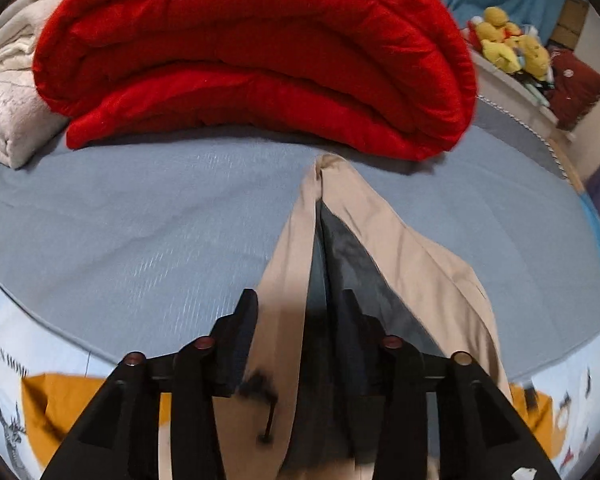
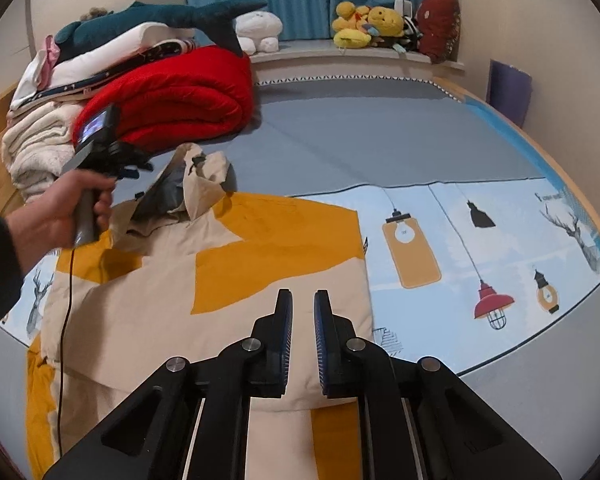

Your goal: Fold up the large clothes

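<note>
Garment: a large beige-and-mustard jacket [image 2: 204, 304] lies spread on the bed [image 2: 380, 144], its body flat under and ahead of the right jaws, its hood [image 2: 196, 184] end lifted toward the red quilt [image 2: 172, 100].
Left gripper [image 1: 296, 320]: jaws apart, with a fold of beige cloth and dark lining running up between them; whether the pads actually press on the cloth I cannot tell, since the gap looks wider than the fabric.
Right gripper [image 2: 303, 324]: jaws nearly together with a narrow slit between them and nothing in it; they hang just above the jacket's lower panel, near its right-hand edge.
Left hand [image 2: 66, 208]: seen from the right side, it carries its gripper up by the hood, ahead and to the left of the right jaws.
Step in hand: by my judgement, laying the hood or collar end down while the right side gets ready to take the hem.
Doing it well: let the lifted end settle flat before drawing away, so the lining does not bunch; open the right jaws before reaching for the edge; take the edge squarely, both layers together.
Risk: the cable [image 2: 64, 320] trailing over the jacket could snag a fold.
</note>
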### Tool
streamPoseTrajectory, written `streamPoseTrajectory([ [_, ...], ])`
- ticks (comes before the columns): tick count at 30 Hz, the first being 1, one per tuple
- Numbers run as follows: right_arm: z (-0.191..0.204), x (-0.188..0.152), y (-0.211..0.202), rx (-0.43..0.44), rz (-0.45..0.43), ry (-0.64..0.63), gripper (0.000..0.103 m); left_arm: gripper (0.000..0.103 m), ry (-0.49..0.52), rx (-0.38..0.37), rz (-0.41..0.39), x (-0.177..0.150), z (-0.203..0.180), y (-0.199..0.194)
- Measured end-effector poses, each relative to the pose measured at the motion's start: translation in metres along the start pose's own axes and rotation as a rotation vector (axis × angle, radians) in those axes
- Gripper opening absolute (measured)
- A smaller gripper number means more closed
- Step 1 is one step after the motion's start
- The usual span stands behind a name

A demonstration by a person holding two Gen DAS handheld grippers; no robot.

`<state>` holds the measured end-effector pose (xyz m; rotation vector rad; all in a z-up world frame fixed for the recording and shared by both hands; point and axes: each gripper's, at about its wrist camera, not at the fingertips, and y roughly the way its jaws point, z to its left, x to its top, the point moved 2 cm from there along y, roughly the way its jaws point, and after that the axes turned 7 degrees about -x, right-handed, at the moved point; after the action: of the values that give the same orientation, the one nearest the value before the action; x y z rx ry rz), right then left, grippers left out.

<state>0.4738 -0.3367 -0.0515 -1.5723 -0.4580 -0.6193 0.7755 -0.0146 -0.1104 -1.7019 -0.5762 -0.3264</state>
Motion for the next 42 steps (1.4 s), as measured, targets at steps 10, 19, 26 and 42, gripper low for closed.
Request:
streamPoseTrajectory([
  [10, 0.010, -0.009, 0.013, 0.016, 0.051, -0.034, 0.012, 0.005, 0.095, 0.139, 0.099, 0.016, 0.000, 0.055],
  [19, 0.003, -0.002, 0.005, 0.044, 0.048, 0.012, 0.012, 0.003, 0.412, -0.079, -0.133, -0.041, -0.057, -0.121],
  [26, 0.005, 0.001, -0.019, 0.101, -0.003, 0.048, 0.012, 0.003, 0.559, -0.180, -0.170, -0.191, -0.055, -0.246],
  [42, 0.045, -0.023, -0.009, 0.335, 0.081, 0.180, 0.028, 0.018, -0.088, -0.347, 0.050, -0.319, 0.069, -0.257],
])
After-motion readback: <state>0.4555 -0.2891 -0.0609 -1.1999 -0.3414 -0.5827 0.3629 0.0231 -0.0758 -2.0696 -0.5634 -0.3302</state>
